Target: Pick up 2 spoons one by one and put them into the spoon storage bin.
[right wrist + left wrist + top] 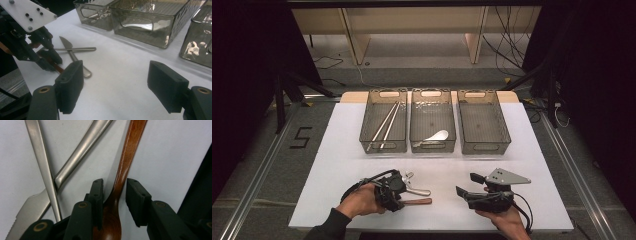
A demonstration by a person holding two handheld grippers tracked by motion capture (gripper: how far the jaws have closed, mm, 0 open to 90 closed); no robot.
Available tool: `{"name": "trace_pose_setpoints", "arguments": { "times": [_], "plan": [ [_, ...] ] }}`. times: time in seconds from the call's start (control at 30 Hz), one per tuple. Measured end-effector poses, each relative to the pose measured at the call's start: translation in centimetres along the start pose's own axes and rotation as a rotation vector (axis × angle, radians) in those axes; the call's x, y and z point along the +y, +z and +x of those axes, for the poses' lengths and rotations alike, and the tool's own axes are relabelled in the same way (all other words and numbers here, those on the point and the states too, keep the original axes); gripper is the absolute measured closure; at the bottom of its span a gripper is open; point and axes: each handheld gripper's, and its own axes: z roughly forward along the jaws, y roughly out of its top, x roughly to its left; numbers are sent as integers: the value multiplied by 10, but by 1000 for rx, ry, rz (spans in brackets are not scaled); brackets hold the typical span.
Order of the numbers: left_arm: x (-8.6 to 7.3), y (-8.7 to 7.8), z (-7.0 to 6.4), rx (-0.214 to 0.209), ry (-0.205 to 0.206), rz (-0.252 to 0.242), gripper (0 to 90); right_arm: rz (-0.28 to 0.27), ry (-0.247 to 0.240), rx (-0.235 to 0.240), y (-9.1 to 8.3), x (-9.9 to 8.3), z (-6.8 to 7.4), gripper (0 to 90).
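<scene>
Three clear bins stand in a row at the far side of a white table (337, 150): the left bin (383, 120) holds a pair of chopsticks (384, 125), the middle bin (432, 120) a white spoon (437, 135), and the right bin (483, 122) sits just beside it. At the near edge, the left gripper (404, 192) is held in the person's left hand (359, 200) and set over a wooden utensil (123, 167). In the left gripper view its fingers (96, 195) stand apart, one on each side of the brown handle where it widens; the inner pad appears to touch the wood, though shadow makes this uncertain. Just beside it a metal knife (30, 210) and a second metal handle (82, 147) lie crossed on the table. The right gripper (469, 186), held in the right hand (504, 217), rests well apart from the cutlery, its fingers (71, 82) spread wide over bare table.
</scene>
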Motion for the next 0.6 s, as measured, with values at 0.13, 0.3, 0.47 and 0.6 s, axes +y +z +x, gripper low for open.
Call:
{"name": "trace_pose_setpoints", "arguments": {
  "times": [0.13, 0.3, 0.47, 0.6],
  "plan": [
    [0, 0, -1, 8, 12, 6, 680, 0, -2, -1, 0, 0, 0, 300],
    [1, 0, -3, 18, 23, 13, 692, 2, -5, -4, 0, 0, 0, 302],
    [2, 0, -5, 18, 45, 9, 755, 2, -6, -4, 0, 0, 0, 302],
    [2, 0, -8, 24, 84, 4, 776, 4, -3, -5, 0, 0, 0, 303]
  ]
}}
